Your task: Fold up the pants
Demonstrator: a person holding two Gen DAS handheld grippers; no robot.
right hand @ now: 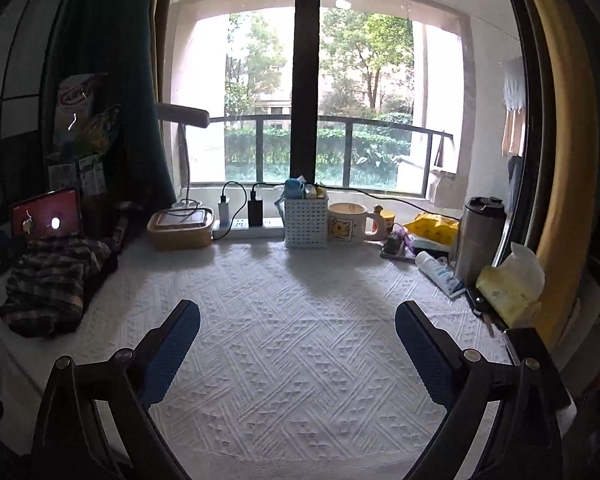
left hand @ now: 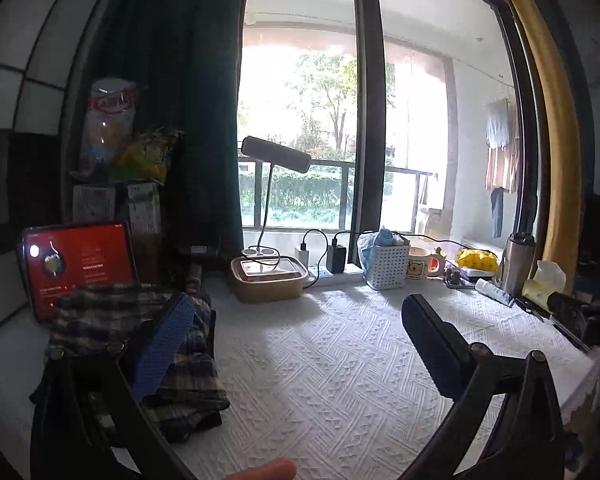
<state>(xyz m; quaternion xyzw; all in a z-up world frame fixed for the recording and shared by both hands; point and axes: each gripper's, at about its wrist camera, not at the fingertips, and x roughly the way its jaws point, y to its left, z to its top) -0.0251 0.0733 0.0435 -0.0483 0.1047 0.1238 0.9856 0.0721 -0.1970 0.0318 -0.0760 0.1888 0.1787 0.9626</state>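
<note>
Left wrist: wide-open left claw (left hand: 300, 320) over pants (left hand: 140, 344).

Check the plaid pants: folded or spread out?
Folded. The pants lie as a compact layered bundle at the table's left edge; neither gripper holds them.

Both tongs (left hand: 296, 328) (right hand: 298, 326) gape wide.

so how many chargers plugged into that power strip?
2: a white charger toward the strip's left end and a black charger just right of it, both on the power strip.
</note>
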